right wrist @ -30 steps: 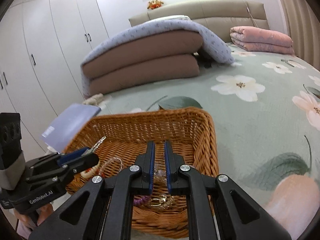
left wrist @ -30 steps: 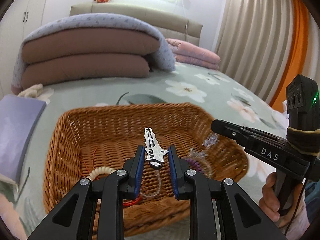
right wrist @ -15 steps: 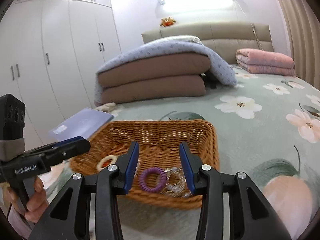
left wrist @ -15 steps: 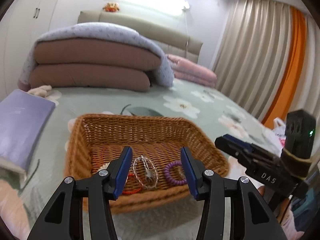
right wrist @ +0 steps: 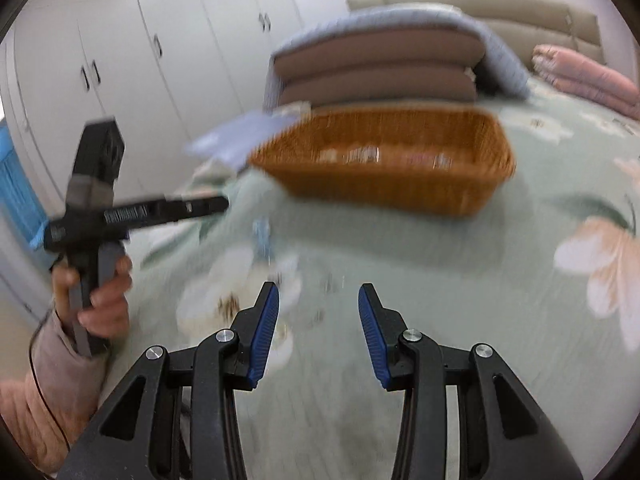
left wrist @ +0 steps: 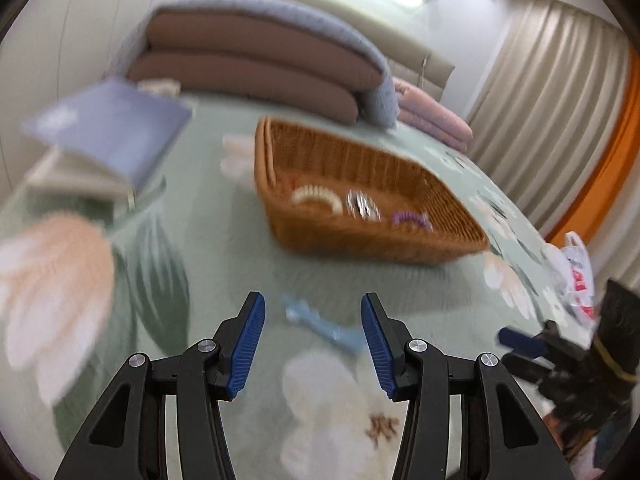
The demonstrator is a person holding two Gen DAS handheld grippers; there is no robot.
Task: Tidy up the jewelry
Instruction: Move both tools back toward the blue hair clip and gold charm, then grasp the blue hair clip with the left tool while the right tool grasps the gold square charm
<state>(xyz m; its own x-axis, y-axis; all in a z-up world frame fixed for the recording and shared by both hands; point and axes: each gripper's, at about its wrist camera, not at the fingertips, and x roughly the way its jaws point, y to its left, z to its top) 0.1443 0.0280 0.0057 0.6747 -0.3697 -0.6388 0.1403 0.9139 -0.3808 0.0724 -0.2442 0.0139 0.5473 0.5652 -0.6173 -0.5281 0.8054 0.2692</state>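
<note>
On the floral bed (left wrist: 208, 264), a blurred pale-blue hair clip (left wrist: 316, 322) lies just ahead of the left gripper (left wrist: 312, 340), whose jaws stand wide apart. The right gripper (right wrist: 318, 332) is likewise spread and empty. Beyond, the wicker basket (left wrist: 360, 240) holds a cream bracelet (left wrist: 316, 196), a silvery piece (left wrist: 362, 206) and a purple ring (left wrist: 408, 218).

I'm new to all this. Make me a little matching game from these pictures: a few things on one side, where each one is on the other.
Things:
1. purple bracelet
2. pale blue item
3. wicker basket
4. blue book

Places:
a. on the bedspread, ahead of the open left gripper
b. inside the basket
c. left of the basket
d. in front of the folded quilts

Pairs: 1-b, 2-a, 3-d, 4-c
</note>
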